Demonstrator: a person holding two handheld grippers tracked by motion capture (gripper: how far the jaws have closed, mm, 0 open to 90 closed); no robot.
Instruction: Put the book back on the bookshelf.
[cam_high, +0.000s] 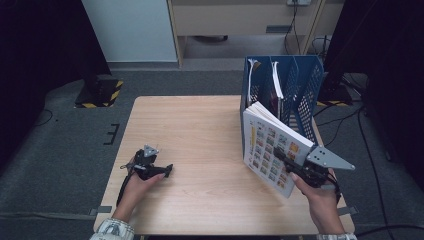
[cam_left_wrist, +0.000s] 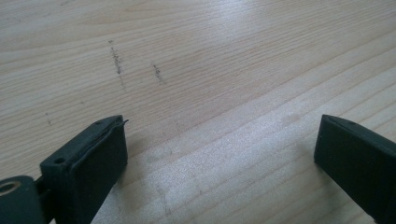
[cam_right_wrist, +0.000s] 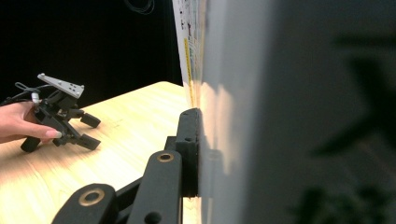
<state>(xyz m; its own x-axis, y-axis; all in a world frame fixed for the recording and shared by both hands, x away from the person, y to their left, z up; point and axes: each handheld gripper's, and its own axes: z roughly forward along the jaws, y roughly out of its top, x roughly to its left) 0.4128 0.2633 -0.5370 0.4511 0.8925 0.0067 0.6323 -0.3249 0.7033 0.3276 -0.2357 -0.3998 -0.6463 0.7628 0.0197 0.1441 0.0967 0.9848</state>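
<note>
White picture-grid book (cam_high: 270, 150), tilted, thick, probably softcover, clamped by right gripper (cam_high: 282, 161)

My left gripper (cam_high: 159, 171) rests low at the near left, my hand (cam_high: 137, 186) wrapped round it, jaws spread wide with nothing between. My right gripper (cam_high: 282, 161) is raised at the near right, tilted left, jaws clamped tight; my right hand (cam_high: 320, 197) grips it from below.

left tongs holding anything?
No: left tongs stand open over bare table, nothing between the jaws.
</note>
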